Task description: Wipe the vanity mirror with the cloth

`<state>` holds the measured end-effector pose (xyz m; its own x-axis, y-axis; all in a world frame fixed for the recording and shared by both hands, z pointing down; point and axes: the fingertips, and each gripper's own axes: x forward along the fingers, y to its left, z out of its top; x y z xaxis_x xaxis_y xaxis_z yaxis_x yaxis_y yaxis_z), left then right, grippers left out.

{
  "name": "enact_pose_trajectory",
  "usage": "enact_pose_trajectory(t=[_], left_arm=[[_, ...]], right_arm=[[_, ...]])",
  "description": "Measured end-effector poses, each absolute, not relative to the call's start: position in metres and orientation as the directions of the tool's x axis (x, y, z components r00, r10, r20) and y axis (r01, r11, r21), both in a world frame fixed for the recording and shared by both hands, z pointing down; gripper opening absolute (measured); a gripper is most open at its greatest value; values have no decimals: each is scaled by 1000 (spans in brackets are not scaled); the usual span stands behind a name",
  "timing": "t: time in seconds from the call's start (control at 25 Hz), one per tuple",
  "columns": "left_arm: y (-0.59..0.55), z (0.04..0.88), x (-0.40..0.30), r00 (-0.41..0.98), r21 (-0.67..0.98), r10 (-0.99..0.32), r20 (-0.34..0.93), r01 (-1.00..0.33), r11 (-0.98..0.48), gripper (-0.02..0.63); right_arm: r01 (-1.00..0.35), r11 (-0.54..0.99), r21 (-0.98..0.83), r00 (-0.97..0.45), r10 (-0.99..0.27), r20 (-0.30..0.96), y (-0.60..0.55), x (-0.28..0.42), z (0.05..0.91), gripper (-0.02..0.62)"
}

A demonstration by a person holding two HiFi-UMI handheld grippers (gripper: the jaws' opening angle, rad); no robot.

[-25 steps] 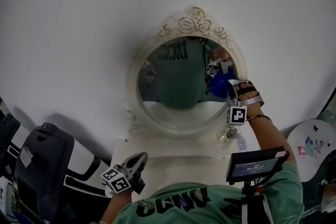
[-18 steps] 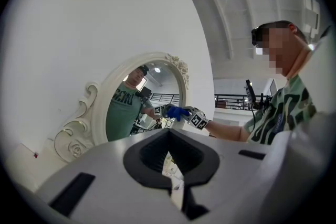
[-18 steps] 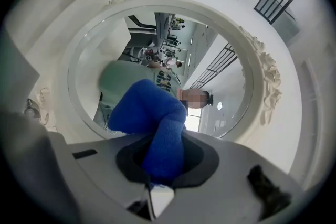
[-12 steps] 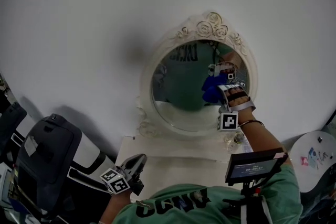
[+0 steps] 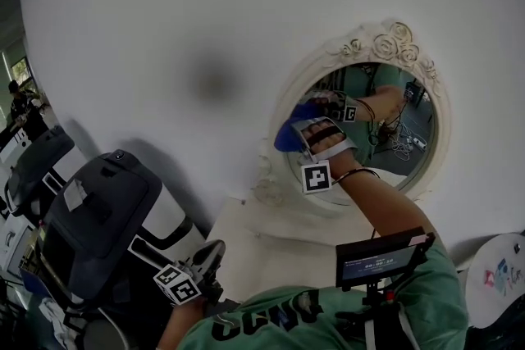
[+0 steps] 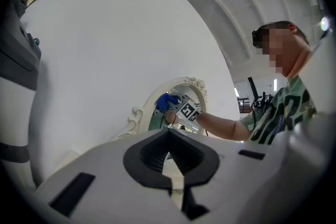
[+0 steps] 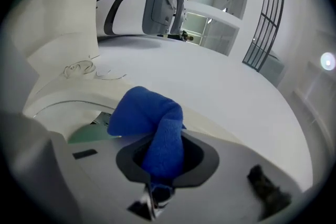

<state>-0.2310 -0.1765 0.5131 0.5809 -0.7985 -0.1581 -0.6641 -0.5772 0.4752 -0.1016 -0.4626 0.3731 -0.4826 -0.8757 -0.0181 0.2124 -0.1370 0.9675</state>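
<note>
Right claw (image 7: 159,178) clenched on blue cloth (image 5: 288,135), pressed at vanity mirror (image 5: 398,139) left rim. Left claw (image 5: 210,255) clenched, empty, near. Wiping likely mid-course; glass cleanliness unclear.

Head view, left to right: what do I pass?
Dark grey padded machine → left gripper → blue cloth → small black screen → white round disc.

Bright blue cloth (image 7: 152,128); cream mirror frame (image 5: 385,41) with carved roses. Plain white wall (image 5: 164,29) around the frame. Black squares on white mark the cubes of the grey right gripper (image 7: 157,191) and left gripper (image 6: 171,182). Below the frame, a green shirt (image 5: 279,324) with dark lettering
</note>
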Motion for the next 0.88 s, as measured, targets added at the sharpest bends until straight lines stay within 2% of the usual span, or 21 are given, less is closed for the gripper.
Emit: enact_pose_trajectory(t=[0.2, 0.36, 0.56, 0.88], left_arm=[[-174, 518, -241, 562, 485, -814, -149, -676, -555, 0], [-186, 513, -219, 609, 477, -778, -156, -644, -599, 0], [-205, 507, -179, 685, 462, -712, -156, -586, -665, 0], [-228, 503, -107, 795, 457, -586, -153, -469, -756, 0]], right_arm=[[222, -122, 967, -469, -883, -3, -476, -97, 381, 51], [206, -103, 973, -439, -899, -2, -473, -58, 380, 51], [206, -85, 975, -331, -943, -13, -460, 41, 383, 51], [244, -25, 969, -14, -1000, -22, -439, 241, 392, 51]])
